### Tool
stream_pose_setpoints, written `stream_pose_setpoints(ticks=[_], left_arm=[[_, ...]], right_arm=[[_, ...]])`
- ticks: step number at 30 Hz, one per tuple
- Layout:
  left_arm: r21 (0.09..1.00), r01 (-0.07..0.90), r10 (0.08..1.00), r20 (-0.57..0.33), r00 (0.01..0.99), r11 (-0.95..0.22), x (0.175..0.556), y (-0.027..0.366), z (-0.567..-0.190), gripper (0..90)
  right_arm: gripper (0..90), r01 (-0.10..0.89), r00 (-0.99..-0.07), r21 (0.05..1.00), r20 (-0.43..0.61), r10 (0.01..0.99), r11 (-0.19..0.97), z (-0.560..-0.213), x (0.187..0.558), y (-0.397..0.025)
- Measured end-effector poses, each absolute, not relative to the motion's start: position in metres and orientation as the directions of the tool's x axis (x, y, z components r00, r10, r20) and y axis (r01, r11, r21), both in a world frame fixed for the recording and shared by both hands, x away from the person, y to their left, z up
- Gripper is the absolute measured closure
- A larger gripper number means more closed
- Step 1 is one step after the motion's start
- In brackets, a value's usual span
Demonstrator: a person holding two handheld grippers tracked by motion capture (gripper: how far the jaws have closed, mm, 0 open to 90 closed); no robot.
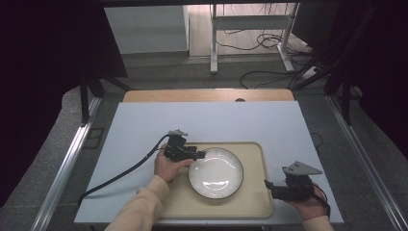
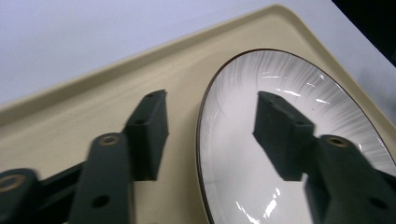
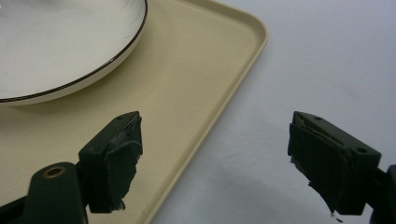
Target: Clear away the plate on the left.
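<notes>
High view: we see a white counter (image 1: pixel 144 130) carrying a beige tray (image 1: pixel 252 149), on which a white plate (image 1: pixel 215 173) with a thin dark rim lies slightly left of the tray's centre. The left claw (image 1: pixel 199 154), held in the person's left hand (image 1: pixel 167 167), sits at the plate's far-left rim. In the left gripper view we find its jaws parted, one over the tray (image 2: pixel 70 121) and the other over the plate (image 2: pixel 233 154), straddling the rim without visibly touching it, and nothing is gripped. The right claw (image 1: pixel 267 185), held in the right hand (image 1: pixel 310 204), rests at the tray's near-right corner. In the right gripper view we see its jaws wide apart and empty, one above the tray (image 3: pixel 196 84), the other above the bare counter (image 3: pixel 327 56), with the plate (image 3: pixel 60 42) at upper left.
</notes>
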State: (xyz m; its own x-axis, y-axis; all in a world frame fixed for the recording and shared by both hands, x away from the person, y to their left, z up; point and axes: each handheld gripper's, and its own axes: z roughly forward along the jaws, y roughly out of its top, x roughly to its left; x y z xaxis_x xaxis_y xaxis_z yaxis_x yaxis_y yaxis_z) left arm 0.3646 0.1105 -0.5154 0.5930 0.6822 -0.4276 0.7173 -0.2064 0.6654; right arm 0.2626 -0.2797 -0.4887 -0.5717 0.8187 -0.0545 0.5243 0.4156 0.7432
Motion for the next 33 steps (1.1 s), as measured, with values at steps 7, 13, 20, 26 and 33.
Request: stream_pose_setpoints(ticks=[7, 13, 20, 26, 33], left_arm=[[0.697, 0.678, 0.700, -0.362, 0.615, -0.236, 0.356, 0.119, -0.499, 30.8], [0.735, 0.616, 0.713, -0.267, 0.648, -0.284, 0.338, 0.132, -0.478, 26.4], [0.754, 0.594, 0.704, -0.260, 0.661, -0.279, 0.317, 0.145, -0.463, 23.5], [0.754, 0.602, 0.740, -0.244, 0.627, -0.262, 0.301, 0.178, -0.461, 23.4], [0.760, 0.609, 0.786, -0.225, 0.575, -0.228, 0.280, 0.217, -0.463, 23.5]], right_arm=[[18.3, 0.525, -0.572, 0.743, -0.054, 0.818, 0.416, -0.489, 0.263, -0.280], [18.3, 0.525, -0.573, 0.742, -0.052, 0.818, 0.416, -0.489, 0.263, -0.280], [18.3, 0.526, -0.573, 0.742, -0.053, 0.818, 0.417, -0.488, 0.262, -0.280], [18.3, 0.526, -0.574, 0.741, -0.052, 0.817, 0.417, -0.489, 0.262, -0.279], [18.2, 0.527, -0.574, 0.739, -0.055, 0.817, 0.419, -0.490, 0.262, -0.279]])
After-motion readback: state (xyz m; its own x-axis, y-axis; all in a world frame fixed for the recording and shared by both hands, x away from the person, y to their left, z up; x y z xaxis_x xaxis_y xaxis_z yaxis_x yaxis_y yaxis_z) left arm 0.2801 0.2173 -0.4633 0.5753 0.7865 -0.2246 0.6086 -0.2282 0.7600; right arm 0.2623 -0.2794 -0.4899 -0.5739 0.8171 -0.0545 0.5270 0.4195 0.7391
